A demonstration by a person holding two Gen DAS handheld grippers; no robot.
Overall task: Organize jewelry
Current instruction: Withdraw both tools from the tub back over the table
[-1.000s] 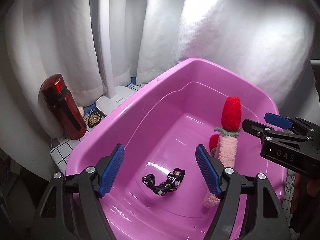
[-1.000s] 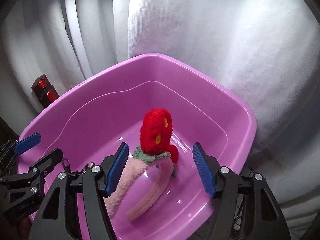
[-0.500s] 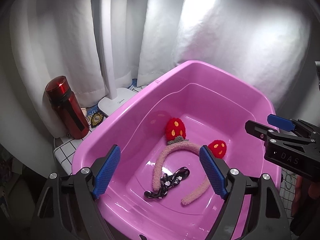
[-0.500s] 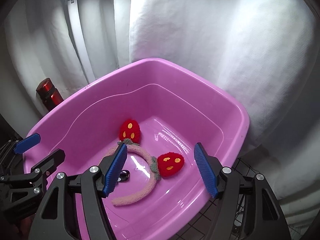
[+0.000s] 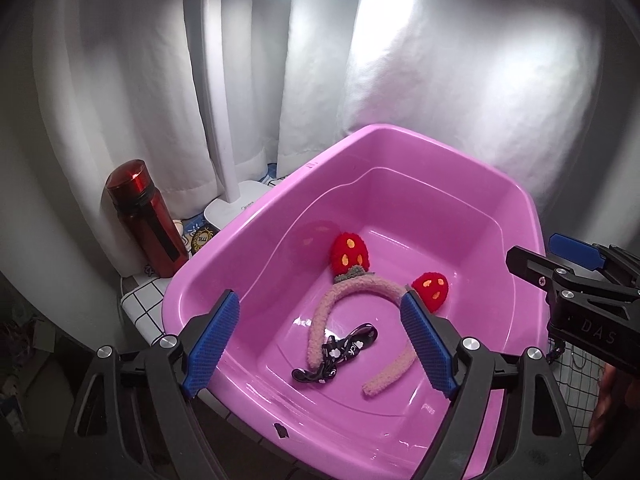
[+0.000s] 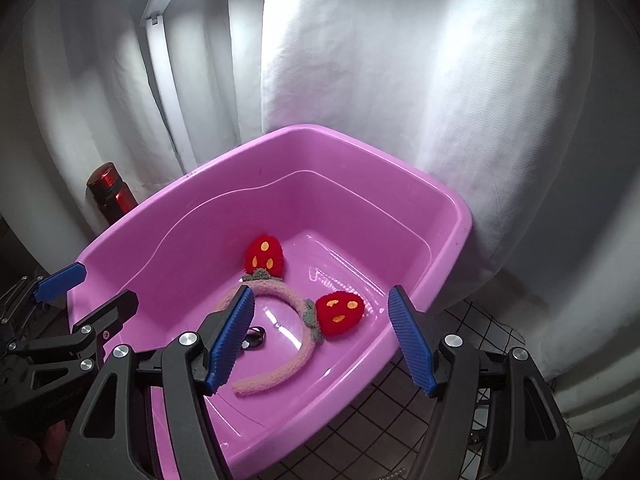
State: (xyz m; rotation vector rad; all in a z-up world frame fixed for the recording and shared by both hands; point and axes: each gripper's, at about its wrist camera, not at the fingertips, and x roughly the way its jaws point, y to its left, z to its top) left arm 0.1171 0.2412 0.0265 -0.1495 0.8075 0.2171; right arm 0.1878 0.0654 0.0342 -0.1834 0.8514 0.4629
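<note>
Both jaws sit released and empty on my feed, left gripper (image 5: 320, 344) having just widened, right gripper (image 6: 324, 340) too. Fuzzy pink strawberry headband (image 5: 352, 296) lies inside the glossy purple plastic tub (image 5: 400, 140), touching a black printed strap (image 5: 336, 356).

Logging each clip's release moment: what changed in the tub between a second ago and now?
The fuzzy strawberry headband, a second ago upright between the right hand-held gripper pads, now lies flat on the floor of the pink tub, partly over the black strap. Both grippers have drawn back; the left hand-held gripper has just been opening, nothing between its jaws. Tub, strap and red bottle stayed put.
</note>
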